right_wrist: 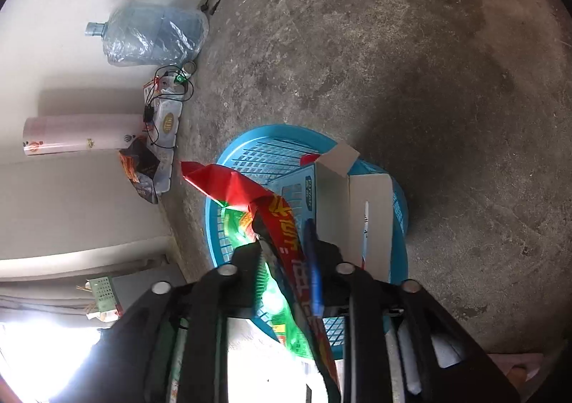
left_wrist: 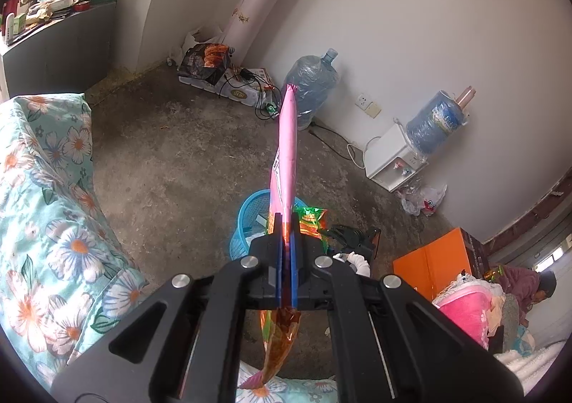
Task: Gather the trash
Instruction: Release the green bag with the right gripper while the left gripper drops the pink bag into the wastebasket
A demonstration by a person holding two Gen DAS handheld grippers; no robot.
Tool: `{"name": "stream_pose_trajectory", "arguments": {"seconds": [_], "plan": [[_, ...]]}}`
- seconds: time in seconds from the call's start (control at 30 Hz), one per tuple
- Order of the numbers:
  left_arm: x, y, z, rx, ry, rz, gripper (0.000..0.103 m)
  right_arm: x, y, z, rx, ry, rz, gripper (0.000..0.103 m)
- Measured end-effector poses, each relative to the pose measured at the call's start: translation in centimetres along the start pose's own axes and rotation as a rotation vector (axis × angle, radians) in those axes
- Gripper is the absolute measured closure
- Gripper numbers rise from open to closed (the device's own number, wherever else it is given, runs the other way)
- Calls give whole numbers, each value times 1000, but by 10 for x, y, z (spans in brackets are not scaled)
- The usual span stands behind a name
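Two grippers work here. Our left gripper is clamped on a pink wrapper above the floor, near the blue basket. Our right gripper has its jaws parted, a red and green wrapper loose between them over the basket, beside a cardboard box. We should let it drop clear inside the rim, then bring the pink one over.

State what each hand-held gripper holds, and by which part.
The left hand-held gripper is shut on the pink wrapper, near its lower end. The right hand-held gripper has a red-and-green wrapper between parted jaws above the blue basket.
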State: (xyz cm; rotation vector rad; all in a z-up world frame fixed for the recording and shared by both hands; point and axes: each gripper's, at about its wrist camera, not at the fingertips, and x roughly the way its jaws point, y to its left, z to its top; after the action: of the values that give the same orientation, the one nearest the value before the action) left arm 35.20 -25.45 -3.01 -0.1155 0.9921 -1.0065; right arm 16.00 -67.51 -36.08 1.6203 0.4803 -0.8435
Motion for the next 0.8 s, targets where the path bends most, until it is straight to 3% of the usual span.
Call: {"name": "stream_pose_trajectory", "arguments": {"seconds": [0.03,0.13,0.3,0.37,0.47,0.57,0.67,0.73,0.8], "plan": [[3,-1,0,2,3,-1,102,1,2,1,-13,-1,0,57],[13,-7,3,13,11,-5,102,-1,6,4,-43,4,30,49],[33,-25,11,51,17,-5,102,-20,5,9,-79,-15,47,45],[44,-40,18,103,13,7,102,-36,-3,10,-68,-29,72,45],[71,-78,27,267,-6,59,102,-70,-14,7,-104,-60,96,45],[125,-117,23,454,31,137,102,-107,-27,-4,-156,-75,94,45],[198,-140,10,579,108,210,102,-138,-39,-17,-208,-65,71,45],[249,-148,-3,639,157,247,101,-154,-45,-27,-243,-46,49,45],[295,-146,-19,626,241,243,99,-164,-50,-37,-287,-29,21,45]]}}
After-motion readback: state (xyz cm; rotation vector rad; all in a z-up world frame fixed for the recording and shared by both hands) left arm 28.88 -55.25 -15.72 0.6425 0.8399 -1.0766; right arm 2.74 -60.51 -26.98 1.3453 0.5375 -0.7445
